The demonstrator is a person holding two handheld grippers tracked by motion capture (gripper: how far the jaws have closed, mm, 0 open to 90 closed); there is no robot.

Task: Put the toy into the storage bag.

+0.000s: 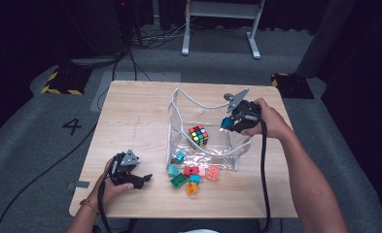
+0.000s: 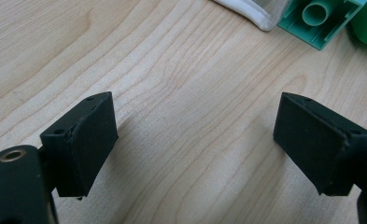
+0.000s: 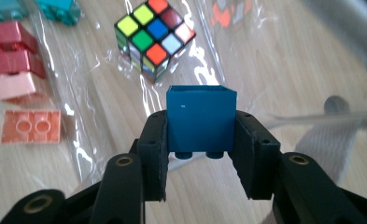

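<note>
Right tongs point(image 3: 201, 156) are clamped on a blue block point(image 3: 201, 117), a hollow square plastic brick, studs pointing back toward the hand, matte black pads squeezing its smooth sides. It hangs above the clear plastic bag point(image 1: 217, 141), glossy and crinkled, white fabric trim round its mouth. Inside the bag sits a puzzle cube point(image 3: 154, 38), shiny coloured tiles on black. Beside the bag's mouth, a scatter of studded bricks point(image 1: 193, 174) in red, pink, orange, teal and green. Left tongs point(image 2: 195, 149) rest released on the pale wood-grain surface point(image 2: 172, 84), jaws spread wide, nothing between them.
</note>
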